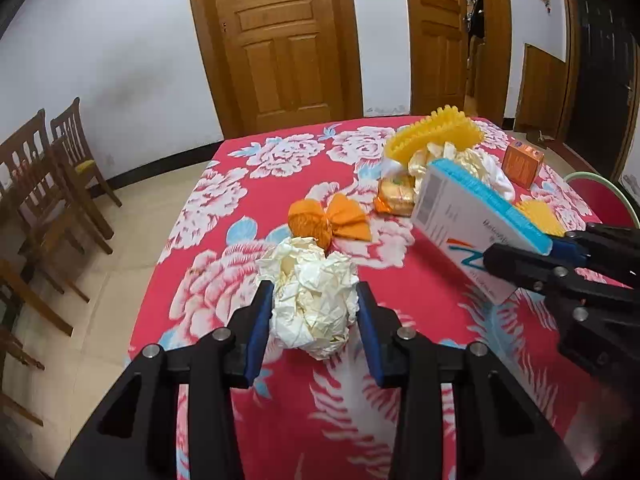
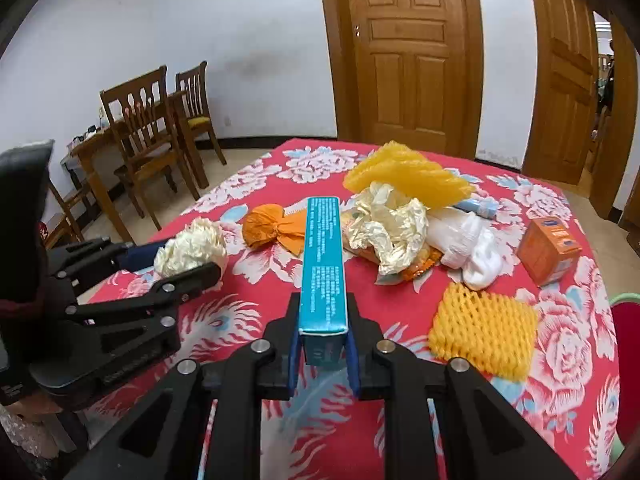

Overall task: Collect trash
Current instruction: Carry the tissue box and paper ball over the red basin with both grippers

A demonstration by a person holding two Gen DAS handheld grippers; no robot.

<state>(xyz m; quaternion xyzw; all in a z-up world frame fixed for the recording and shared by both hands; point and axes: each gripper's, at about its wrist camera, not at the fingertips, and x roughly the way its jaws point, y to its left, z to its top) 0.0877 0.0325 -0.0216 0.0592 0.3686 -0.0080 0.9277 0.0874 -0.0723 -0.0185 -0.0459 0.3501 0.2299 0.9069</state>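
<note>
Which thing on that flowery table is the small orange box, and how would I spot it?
Find the red floral tablecloth, then its right side past the white sock. The small orange box stands alone there: the only stiff, square-cornered carton, unlike the soft yellow foam net nearer the camera.

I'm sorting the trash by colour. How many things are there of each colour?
Yellow foam nets: 2
Orange things: 3, wrapper, small box, snack packet
Cream paper wads: 2
White cloth: 1
Blue boxes: 2
Total: 10

Crumpled matt paper wad; glossy card box; printed cloth tablecloth; foam net; varnished wood doors.
</note>
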